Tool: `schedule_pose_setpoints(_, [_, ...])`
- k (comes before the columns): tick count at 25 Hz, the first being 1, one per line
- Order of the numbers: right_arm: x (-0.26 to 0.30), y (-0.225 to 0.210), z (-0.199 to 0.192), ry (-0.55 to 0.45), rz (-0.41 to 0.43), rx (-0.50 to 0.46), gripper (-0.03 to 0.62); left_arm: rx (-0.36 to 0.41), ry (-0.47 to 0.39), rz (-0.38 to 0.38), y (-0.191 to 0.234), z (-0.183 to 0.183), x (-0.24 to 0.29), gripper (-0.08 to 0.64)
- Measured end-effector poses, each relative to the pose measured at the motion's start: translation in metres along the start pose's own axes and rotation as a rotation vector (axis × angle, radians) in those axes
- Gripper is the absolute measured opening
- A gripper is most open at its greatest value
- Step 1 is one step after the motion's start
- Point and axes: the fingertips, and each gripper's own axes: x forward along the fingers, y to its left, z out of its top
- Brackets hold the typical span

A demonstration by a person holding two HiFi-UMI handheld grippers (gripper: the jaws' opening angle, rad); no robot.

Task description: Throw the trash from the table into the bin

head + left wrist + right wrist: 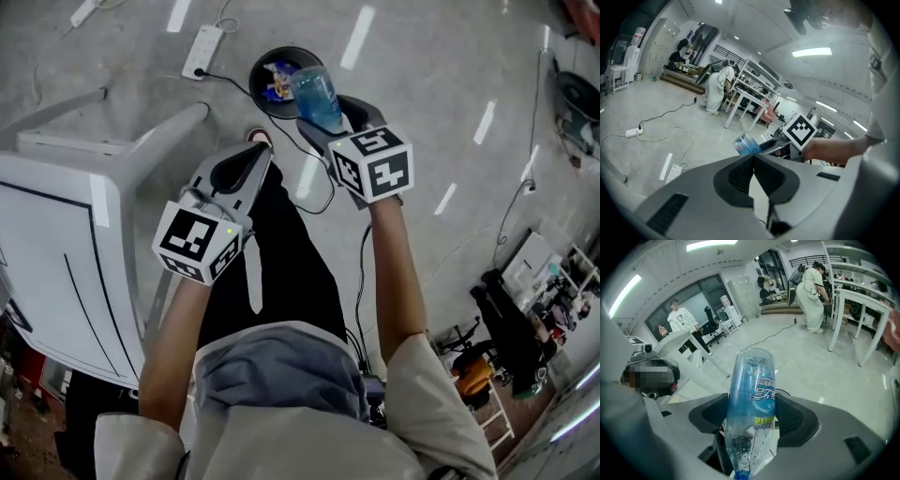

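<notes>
Right tongs [753, 419] are clamping a clear blue plastic bottle [752, 390] btw the two dark pads, one pad pressing on each side of its labelled body. Bottle is sitting cap-end toward the gripper camera w/ its base pointing away. A few droplets are clinging inside near the neck.

In the head view the bottle is hanging in the air, off the tabletop. Its outline is overlapping the right rim of the round black bin [255, 77] standing on the floor (whether it's directly over the opening, can't tell). Bin is already holding some crumpled wrappers [275, 82], blue and white.

Left tongs [753, 156] are sitting fully closed, pads meeting tip to tip w/ nothing btw them. In the head view they're pointing out alongside the person's dark trouser leg [281, 262], lower-left of the R ones.

White tabletop [56, 234] is showing at the left edge of that view, well apart from the bottle. A white power strip [202, 49] is lying on the grey floor just left of the bin.
</notes>
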Motion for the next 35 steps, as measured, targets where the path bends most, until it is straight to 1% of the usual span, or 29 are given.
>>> schedule_pose_setpoints(6, [0.042,-0.016,-0.017,0.019,0.005,0.012,0.305,-0.032,0.016,0.011,0.011,-0.023,0.02,0.008])
schedule_pose_setpoints(9, [0.062,-0.025,-0.03,0.053,0.013,0.004,0.305,-0.053,0.023,0.012,0.015,-0.036,0.032,0.008])
schedule_pose_setpoints(13, [0.094,-0.034,-0.047,0.095,0.017,-0.009,0.305,-0.054,0.05,0.021,0.023,-0.051,0.039,0.008])
schedule_pose_setpoints(18, [0.125,-0.044,-0.055,0.073,0.001,-0.001,0.305,-0.06,0.076,0.019,0.031,-0.075,0.039,0.008])
schedule_pose_setpoints(22, [0.151,-0.051,-0.068,0.095,0.001,0.014,0.305,-0.055,0.102,0.01,0.034,-0.095,0.04,0.008])
schedule_pose_setpoints(27, [0.182,-0.065,-0.093,0.171,-0.041,0.004,0.305,-0.063,0.11,-0.007,0.039,-0.102,0.046,0.008])
schedule_pose_setpoints(31, [0.204,-0.077,-0.106,0.211,-0.079,0.028,0.305,-0.076,0.099,-0.004,0.048,-0.102,0.052,0.008])
schedule_pose_setpoints(35, [0.219,-0.08,-0.113,0.246,-0.083,0.016,0.305,-0.082,0.101,-0.002,0.052,-0.106,0.053,0.008])
